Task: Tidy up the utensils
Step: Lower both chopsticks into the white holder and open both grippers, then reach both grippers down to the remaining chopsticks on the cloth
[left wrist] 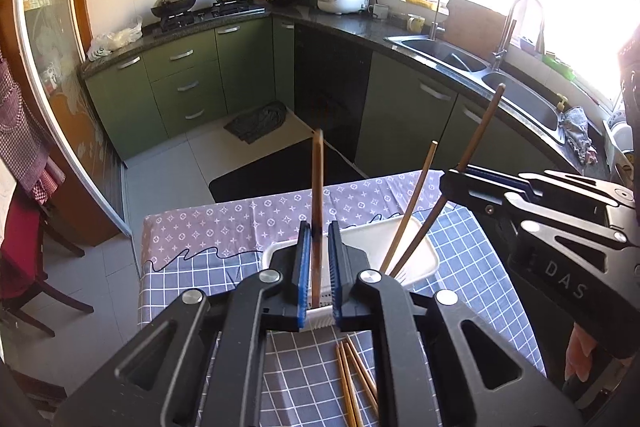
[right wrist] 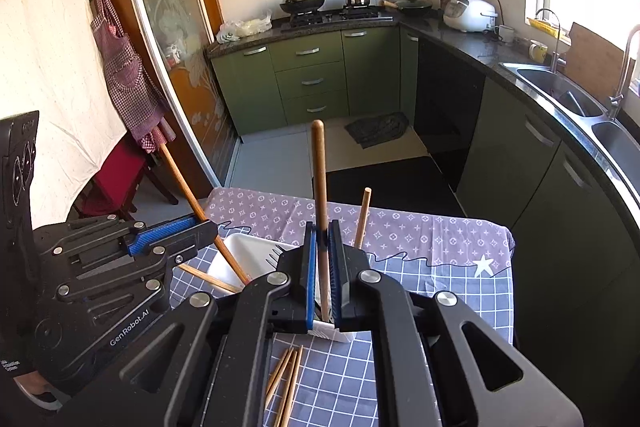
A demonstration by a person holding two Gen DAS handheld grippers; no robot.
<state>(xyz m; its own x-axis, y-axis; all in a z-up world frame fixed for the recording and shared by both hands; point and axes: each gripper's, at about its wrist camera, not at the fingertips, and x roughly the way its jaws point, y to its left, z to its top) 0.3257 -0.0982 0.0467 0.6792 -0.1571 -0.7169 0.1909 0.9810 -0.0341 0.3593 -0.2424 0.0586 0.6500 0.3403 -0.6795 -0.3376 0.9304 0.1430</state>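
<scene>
- Loose chopsticks (left wrist: 354, 383) lie on the checked tablecloth (left wrist: 192, 279) nearest the lens, just short of the white utensil basket (left wrist: 420, 255).
- Left gripper (left wrist: 319, 275) stands over the basket, jaws slightly apart around an upright wooden stick (left wrist: 318, 195); whether both pads press it, I cannot tell.
- Right gripper (right wrist: 323, 275) is nearly closed on a round-tipped wooden handle (right wrist: 319, 179) standing in the basket.
- Another stick (left wrist: 414, 203) leans inside it.
</scene>
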